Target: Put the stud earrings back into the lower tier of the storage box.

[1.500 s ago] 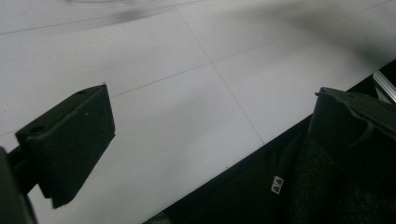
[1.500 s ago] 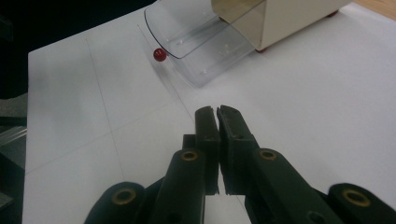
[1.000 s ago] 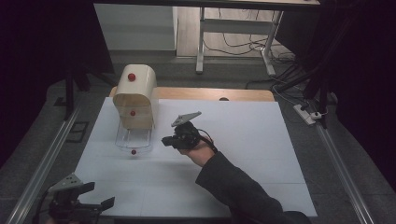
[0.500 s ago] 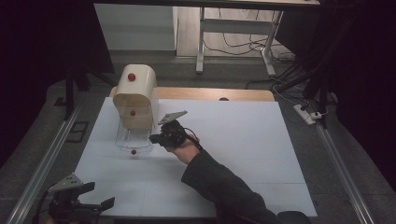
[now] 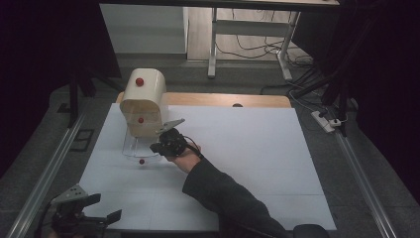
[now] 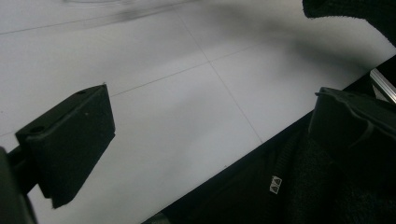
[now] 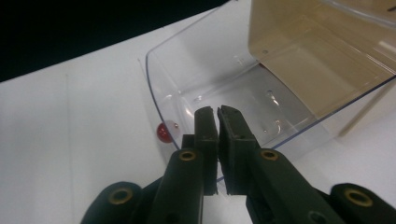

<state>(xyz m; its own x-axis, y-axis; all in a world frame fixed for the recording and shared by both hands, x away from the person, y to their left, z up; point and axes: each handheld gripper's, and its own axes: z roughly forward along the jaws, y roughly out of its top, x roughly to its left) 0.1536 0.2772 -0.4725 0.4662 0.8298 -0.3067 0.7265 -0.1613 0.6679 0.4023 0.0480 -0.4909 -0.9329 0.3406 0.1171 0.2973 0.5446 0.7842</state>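
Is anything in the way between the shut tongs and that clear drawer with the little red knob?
Nothing visible is. The right tongs, shut and empty, sit right at the clear drawer, at its side edge near the red knob.

- High view: dim overall, corners and both sides sink into black; the white table sheet (image 5: 247, 148) is the brightest area, lit evenly from above.
- Soft shadow under the sleeve (image 5: 223, 193).
- Left gripper view: near pad (image 6: 70, 140) slightly soft, top edge streaked with blur, broad grey shadow across the sheet.
- Right gripper view: sharp; small glints on the clear tray (image 7: 224, 88); far corner black.
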